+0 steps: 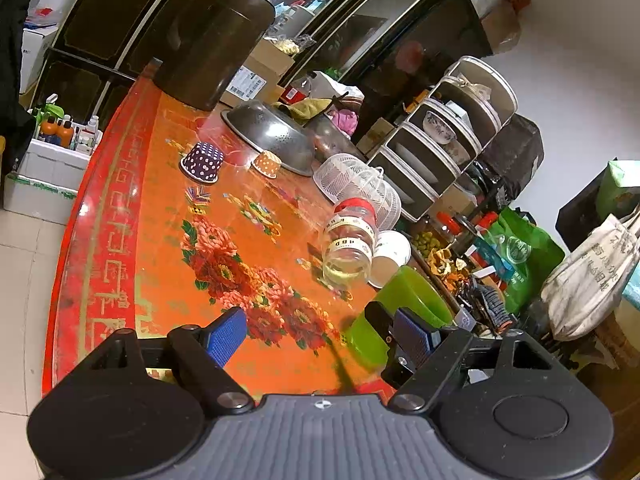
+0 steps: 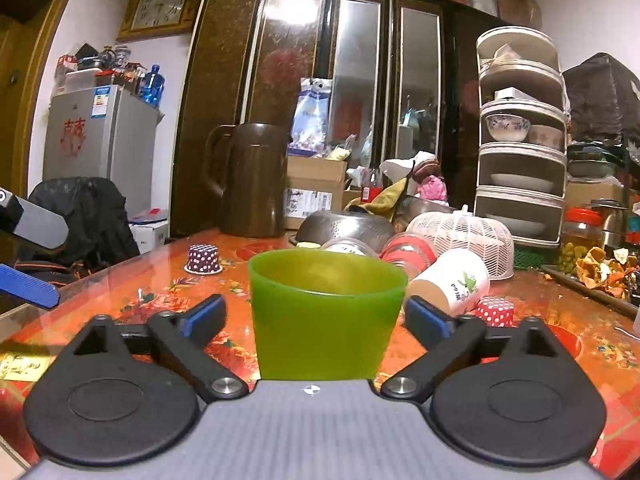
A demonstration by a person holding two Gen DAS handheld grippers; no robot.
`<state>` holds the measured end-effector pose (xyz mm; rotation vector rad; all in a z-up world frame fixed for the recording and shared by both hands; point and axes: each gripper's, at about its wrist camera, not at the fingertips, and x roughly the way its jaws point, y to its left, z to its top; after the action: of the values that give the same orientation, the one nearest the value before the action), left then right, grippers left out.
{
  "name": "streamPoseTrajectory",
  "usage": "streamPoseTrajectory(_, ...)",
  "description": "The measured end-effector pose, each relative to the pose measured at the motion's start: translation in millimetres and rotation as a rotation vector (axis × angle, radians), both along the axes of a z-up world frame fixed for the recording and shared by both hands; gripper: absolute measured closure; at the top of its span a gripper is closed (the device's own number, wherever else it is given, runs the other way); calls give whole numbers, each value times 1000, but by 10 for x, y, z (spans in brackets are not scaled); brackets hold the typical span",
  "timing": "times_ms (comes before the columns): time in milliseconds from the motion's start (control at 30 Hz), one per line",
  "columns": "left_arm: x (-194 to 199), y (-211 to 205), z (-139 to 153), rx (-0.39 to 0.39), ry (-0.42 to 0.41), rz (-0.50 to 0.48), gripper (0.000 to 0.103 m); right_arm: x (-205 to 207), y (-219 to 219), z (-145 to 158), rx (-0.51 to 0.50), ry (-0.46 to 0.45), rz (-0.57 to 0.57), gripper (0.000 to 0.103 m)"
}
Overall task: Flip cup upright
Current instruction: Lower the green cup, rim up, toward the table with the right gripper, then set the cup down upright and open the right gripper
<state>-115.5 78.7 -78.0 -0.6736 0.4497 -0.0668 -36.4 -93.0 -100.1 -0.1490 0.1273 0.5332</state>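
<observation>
A lived-in home dining room: a small fridge [image 2: 102, 148] under a wall clock [image 2: 160, 6], a tall dark cabinet [image 2: 320, 80], a rack of bowls [image 2: 520, 136], and a cluttered floral counter [image 2: 160, 284].

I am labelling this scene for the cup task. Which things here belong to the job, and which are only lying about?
Job:
green cup, standing mouth up between the open fingers of the right gripper
left gripper, open, beside the cup

Lying about:
purple dotted cup, mouth down
white paper cup, on its side
glass jar
metal colander
brown jug
</observation>
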Motion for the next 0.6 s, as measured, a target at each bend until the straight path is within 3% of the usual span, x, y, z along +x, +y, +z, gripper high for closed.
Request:
streamPoseTrajectory(100, -7, -54, 29, 59, 7, 37, 8, -51, -46, -3, 15, -12, -18, 1)
streamPoseTrajectory(200, -32, -174, 136, 207, 12, 81, 0, -171, -277, 109, 123, 12, -34, 1)
streamPoseTrajectory(300, -7, -282, 327, 303, 23, 50, 0, -214, -550, 381, 211, 189, -57, 1)
streamPoseTrajectory(433, 53, -560, 673, 455, 46, -49, 0, -216, -749, 794, 164, 353, -141, 1)
streamPoseTrajectory(500, 107, -752, 816, 519, 49, -134, 0, -262, -803, 968, 113, 379, -148, 1)
streamPoseTrajectory(600, 82, -924, 956, 556, 11, -113, 0, -400, -925, 1138, 110, 381, -89, 1)
